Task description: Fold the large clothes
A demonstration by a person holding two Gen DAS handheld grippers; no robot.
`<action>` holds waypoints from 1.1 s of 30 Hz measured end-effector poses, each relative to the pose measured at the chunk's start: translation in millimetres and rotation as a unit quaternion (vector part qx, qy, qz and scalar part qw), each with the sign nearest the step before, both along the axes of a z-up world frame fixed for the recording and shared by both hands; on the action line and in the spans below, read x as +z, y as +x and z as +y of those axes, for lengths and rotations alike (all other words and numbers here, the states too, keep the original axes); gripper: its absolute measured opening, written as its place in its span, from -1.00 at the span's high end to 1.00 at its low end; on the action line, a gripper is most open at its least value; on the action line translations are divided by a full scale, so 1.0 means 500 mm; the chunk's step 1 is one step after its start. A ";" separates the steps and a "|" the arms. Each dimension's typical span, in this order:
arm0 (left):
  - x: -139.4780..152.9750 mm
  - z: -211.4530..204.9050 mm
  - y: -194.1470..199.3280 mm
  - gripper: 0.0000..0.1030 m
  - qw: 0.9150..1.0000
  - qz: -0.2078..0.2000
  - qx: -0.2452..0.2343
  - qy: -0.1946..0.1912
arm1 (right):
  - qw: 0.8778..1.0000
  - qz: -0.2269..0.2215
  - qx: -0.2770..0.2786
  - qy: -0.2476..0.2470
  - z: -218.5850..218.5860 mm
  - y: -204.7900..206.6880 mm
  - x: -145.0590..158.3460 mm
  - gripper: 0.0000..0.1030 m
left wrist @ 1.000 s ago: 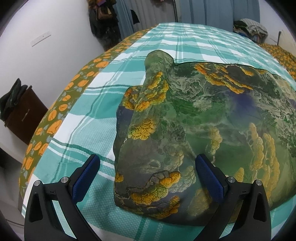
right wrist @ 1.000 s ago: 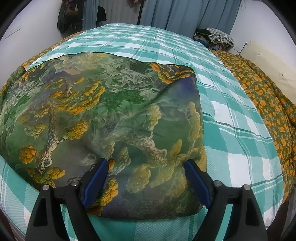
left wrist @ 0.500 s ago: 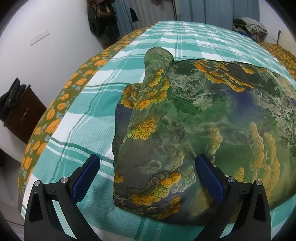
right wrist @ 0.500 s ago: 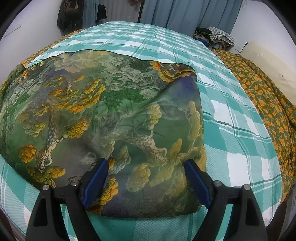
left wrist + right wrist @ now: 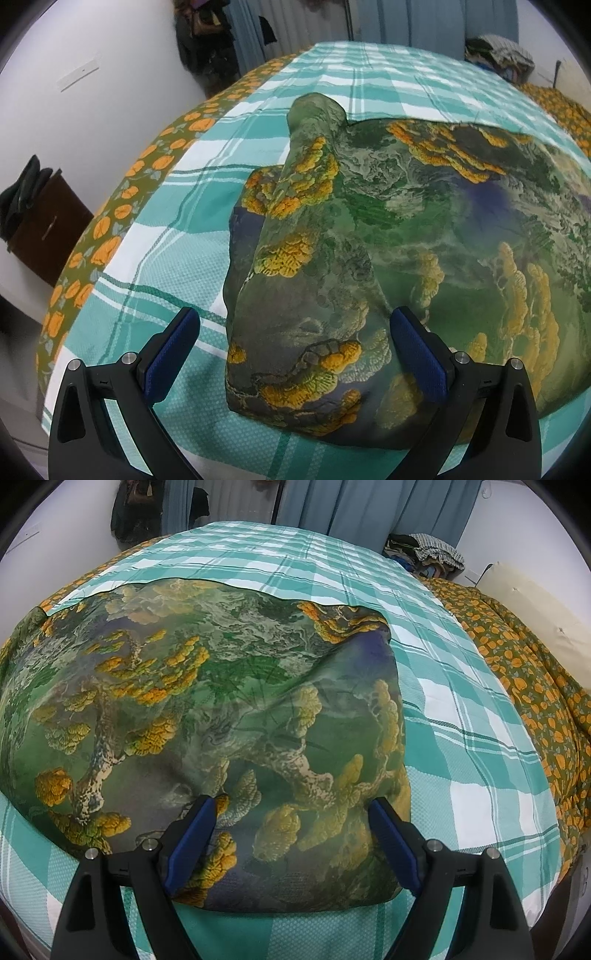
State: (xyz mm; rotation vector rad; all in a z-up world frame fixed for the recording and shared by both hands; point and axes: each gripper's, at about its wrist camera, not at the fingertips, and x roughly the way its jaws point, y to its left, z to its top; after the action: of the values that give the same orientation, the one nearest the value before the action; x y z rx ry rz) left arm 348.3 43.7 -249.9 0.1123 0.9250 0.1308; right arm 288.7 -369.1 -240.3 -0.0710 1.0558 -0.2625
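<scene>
A large garment point(image 5: 369, 240) printed in green with orange-yellow trees lies folded on a bed with a teal and white checked sheet point(image 5: 147, 243). A sleeve point(image 5: 310, 122) lies folded back along its left side. My left gripper point(image 5: 295, 328) hangs open above the garment's near left corner, blue pads wide apart, nothing between them. In the right wrist view the same garment point(image 5: 207, 701) fills the middle. My right gripper point(image 5: 291, 816) stands open over its near right corner, holding nothing.
An orange-flowered quilt point(image 5: 535, 686) lies bunched along the bed's right side, and its border point(image 5: 110, 236) runs down the left edge. A heap of clothes point(image 5: 428, 554) sits at the far right corner. Blue curtains point(image 5: 369, 509) hang behind. A dark cabinet point(image 5: 40, 225) stands by the left wall.
</scene>
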 end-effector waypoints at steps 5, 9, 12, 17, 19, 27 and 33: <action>0.008 0.011 -0.007 -0.99 1.000 0.005 0.018 -0.022 | 1.000 -0.001 -0.001 0.004 -0.003 -0.001 -0.001 -0.69; 0.037 -0.016 -0.010 -0.99 1.000 0.011 -0.009 0.001 | 1.000 0.001 0.000 0.002 -0.004 0.003 -0.003 -0.69; 0.077 -0.051 -0.021 -0.99 0.999 -0.009 -0.042 0.002 | 1.000 0.003 0.003 -0.004 -0.001 0.006 -0.005 -0.69; 0.132 -0.130 -0.030 -0.99 0.995 -0.035 -0.095 0.000 | 0.998 -0.023 0.026 -0.057 0.022 0.003 0.020 -0.69; 0.142 -0.160 -0.030 -0.99 0.993 -0.038 -0.113 0.003 | 0.997 -0.033 0.026 -0.065 0.029 -0.001 0.032 -0.69; 0.151 -0.251 -0.021 -0.99 0.987 -0.036 -0.158 0.011 | 0.991 -0.063 0.026 -0.117 0.037 -0.014 0.094 -0.69; 0.151 -0.292 0.066 -0.99 0.988 -0.013 -0.152 -0.032 | 0.997 -0.052 0.023 -0.057 0.006 -0.020 0.096 -0.69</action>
State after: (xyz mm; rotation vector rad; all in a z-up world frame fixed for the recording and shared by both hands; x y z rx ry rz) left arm 381.1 -102.5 -174.3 0.1889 0.8753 -0.1793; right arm 278.7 -365.9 -192.4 -0.1823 0.9352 -0.2818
